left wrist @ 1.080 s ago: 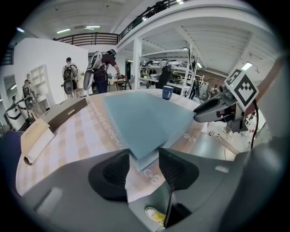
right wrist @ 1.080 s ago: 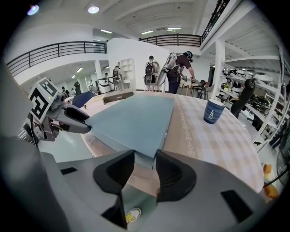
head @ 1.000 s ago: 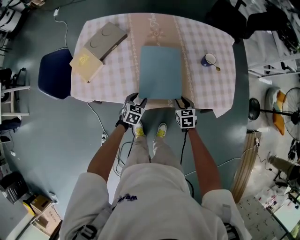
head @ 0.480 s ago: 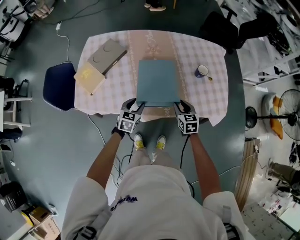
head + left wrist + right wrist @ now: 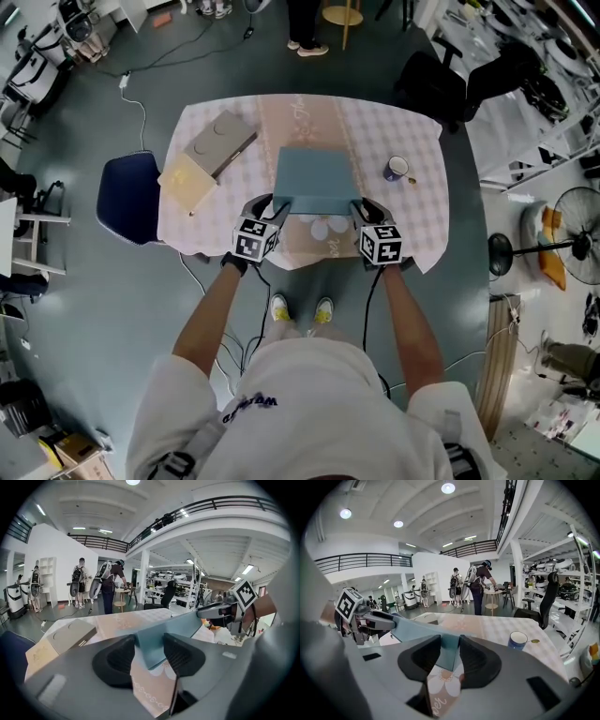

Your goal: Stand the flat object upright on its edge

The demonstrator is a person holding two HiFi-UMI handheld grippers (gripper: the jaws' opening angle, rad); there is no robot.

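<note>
The flat object is a blue-grey board (image 5: 317, 178) on the checked table (image 5: 417, 220). Its near edge is raised off the cloth and its far edge rests toward the table's middle, so it stands tilted. My left gripper (image 5: 273, 205) is shut on the board's near left corner (image 5: 152, 644). My right gripper (image 5: 362, 206) is shut on the near right corner (image 5: 449, 649). In the left gripper view the right gripper (image 5: 220, 613) shows at the board's other end. In the right gripper view the left gripper (image 5: 370, 619) shows likewise.
A blue mug (image 5: 396, 169) with a spoon stands right of the board. A grey box (image 5: 221, 141) and a tan box (image 5: 187, 183) lie at the table's left. A dark blue chair (image 5: 127, 197) is beside the left edge. People stand beyond the table.
The board's near edge has come up off the table with both grippers holding its corners. It now looks much shorter from above, and the flowered runner beneath shows.
</note>
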